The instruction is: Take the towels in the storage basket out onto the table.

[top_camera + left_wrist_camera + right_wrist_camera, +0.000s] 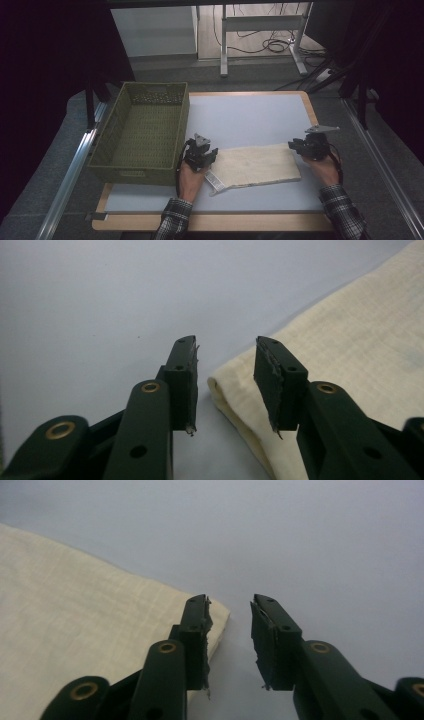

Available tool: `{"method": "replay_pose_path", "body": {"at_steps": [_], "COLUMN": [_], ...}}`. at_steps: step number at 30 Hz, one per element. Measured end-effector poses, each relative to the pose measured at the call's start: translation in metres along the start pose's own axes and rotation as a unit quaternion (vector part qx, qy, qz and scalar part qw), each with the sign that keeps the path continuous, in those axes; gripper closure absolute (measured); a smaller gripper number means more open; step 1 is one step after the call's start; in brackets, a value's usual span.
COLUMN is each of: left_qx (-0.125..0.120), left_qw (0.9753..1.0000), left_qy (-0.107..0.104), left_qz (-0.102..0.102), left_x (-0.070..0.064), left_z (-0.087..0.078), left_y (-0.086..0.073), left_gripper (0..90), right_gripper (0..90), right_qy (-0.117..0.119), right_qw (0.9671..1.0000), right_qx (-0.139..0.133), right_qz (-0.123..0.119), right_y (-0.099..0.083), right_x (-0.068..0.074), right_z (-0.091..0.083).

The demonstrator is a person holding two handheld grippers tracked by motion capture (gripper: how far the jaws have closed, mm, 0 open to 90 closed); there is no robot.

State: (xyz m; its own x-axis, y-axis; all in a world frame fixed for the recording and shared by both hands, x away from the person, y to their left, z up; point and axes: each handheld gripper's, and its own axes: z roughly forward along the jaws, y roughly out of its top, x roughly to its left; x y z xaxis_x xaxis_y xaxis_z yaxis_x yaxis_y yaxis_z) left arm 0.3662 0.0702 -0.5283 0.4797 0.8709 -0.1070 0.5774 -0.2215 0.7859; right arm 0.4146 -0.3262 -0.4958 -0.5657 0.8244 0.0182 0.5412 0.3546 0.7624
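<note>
Folded cream cloth (257,166) lies flat on the table (250,115), beside the basket (142,132). Judged light, limp, non-fragile. Left gripper (225,365) and right gripper (230,617) both released, at opposite corners; pinch there.

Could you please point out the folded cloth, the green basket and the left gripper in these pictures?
folded cloth (255,165), high view, on the middle of its top face.
green basket (147,177), high view, on its near wall.
left gripper (225,385), left gripper view, midway between its open fingertips.
</note>
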Motion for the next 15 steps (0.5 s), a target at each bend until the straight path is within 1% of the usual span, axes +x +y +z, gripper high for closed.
{"method": "replay_pose_path", "body": {"at_steps": [2,3,5,7,8,9,11,12,13,14,15], "left_qx": [-0.001,0.003,0.007,0.006,0.006,0.008,0.011,0.011,0.014,0.014,0.018], "left_qw": [1.0000,1.0000,1.0000,1.0000,1.0000,0.9999,0.9999,0.9999,0.9998,0.9998,0.9997], "left_qy": [-0.004,-0.004,-0.001,0.004,0.004,0.007,0.010,0.010,0.014,0.014,0.015], "left_qz": [-0.003,-0.002,0.001,-0.002,-0.002,-0.004,-0.003,-0.003,-0.001,-0.001,0.001], "left_x": [0.001,0.000,-0.001,0.000,0.000,0.001,0.001,0.001,0.002,0.002,0.004], "left_z": [0.000,0.001,0.003,0.004,0.004,0.005,0.007,0.007,0.008,0.008,0.010], "left_y": [-0.001,-0.002,-0.003,-0.004,-0.004,-0.005,-0.004,-0.004,-0.004,-0.004,-0.003], "left_gripper": [60.4,59.7,58.8,58.2,58.0,58.1,58.2,58.4,58.8,59.4,60.8], "right_gripper": [65.4,63.0,61.2,60.8,60.8,60.4,60.2,60.2,60.2,60.2,60.2], "right_qy": [0.001,0.011,0.017,0.025,0.025,0.036,0.051,0.051,0.062,0.062,0.076], "right_qw": [1.0000,0.9999,0.9999,0.9996,0.9996,0.9993,0.9986,0.9986,0.9980,0.9980,0.9970], "right_qx": [-0.001,-0.002,0.000,0.000,0.000,0.001,0.004,0.004,0.006,0.006,0.006], "right_qz": [-0.001,-0.001,-0.002,-0.007,-0.007,-0.010,-0.011,-0.011,-0.013,-0.013,-0.015], "right_y": [-0.001,-0.004,-0.007,-0.010,-0.010,-0.013,-0.016,-0.016,-0.019,-0.019,-0.021], "right_x": [0.001,0.003,0.007,0.012,0.012,0.019,0.025,0.025,0.033,0.033,0.041], "right_z": [-0.003,-0.009,-0.012,-0.015,-0.015,-0.018,-0.019,-0.019,-0.019,-0.019,-0.019]}}
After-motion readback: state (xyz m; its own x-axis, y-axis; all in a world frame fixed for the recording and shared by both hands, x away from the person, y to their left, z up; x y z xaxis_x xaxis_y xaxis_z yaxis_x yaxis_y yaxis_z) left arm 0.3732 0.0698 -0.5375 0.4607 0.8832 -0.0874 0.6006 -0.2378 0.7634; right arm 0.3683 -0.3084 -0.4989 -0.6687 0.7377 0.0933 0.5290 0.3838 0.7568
